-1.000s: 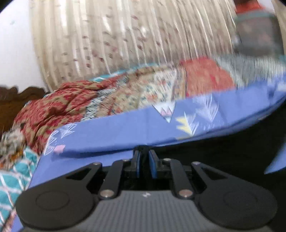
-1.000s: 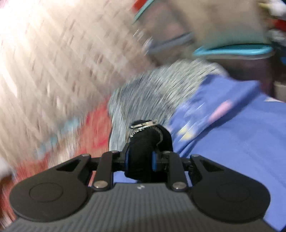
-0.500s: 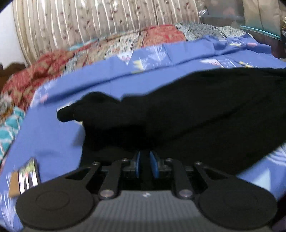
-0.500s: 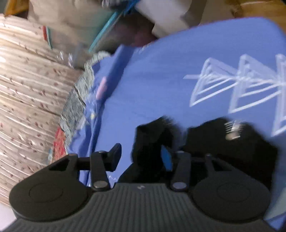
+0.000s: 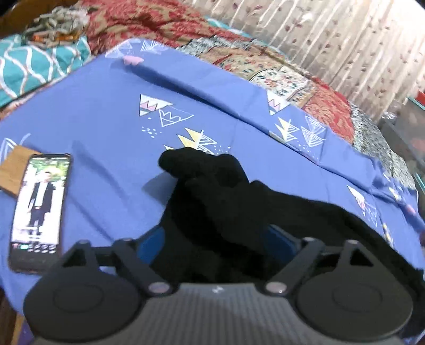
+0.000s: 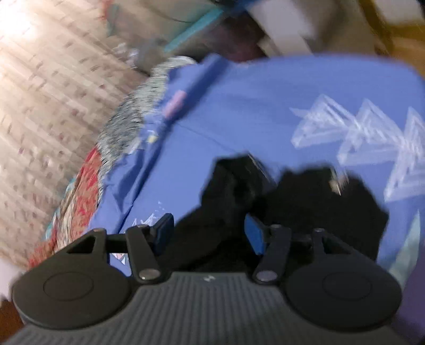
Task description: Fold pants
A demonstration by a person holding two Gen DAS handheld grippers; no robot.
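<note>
Black pants (image 5: 228,201) lie bunched on the blue patterned bedsheet (image 5: 106,124). In the left wrist view my left gripper (image 5: 215,244) is open, its blue pads wide apart with black fabric lying loose between them. In the right wrist view the pants (image 6: 313,201) lie on the sheet (image 6: 265,106), with a metal clasp showing near the waistband. My right gripper (image 6: 209,233) is open too, jaws spread, with fabric lying between them.
A phone (image 5: 39,209) with a lit screen lies on the sheet at the left, partly over a brown card (image 5: 16,169). Red patterned blankets (image 5: 148,24) and a teal cloth (image 5: 34,66) are piled at the bed's far edge. A curtain (image 5: 345,39) hangs behind.
Both grippers came down to the bed with the pants and opened. The left let go in the last half second; the right was open half a second ago.
</note>
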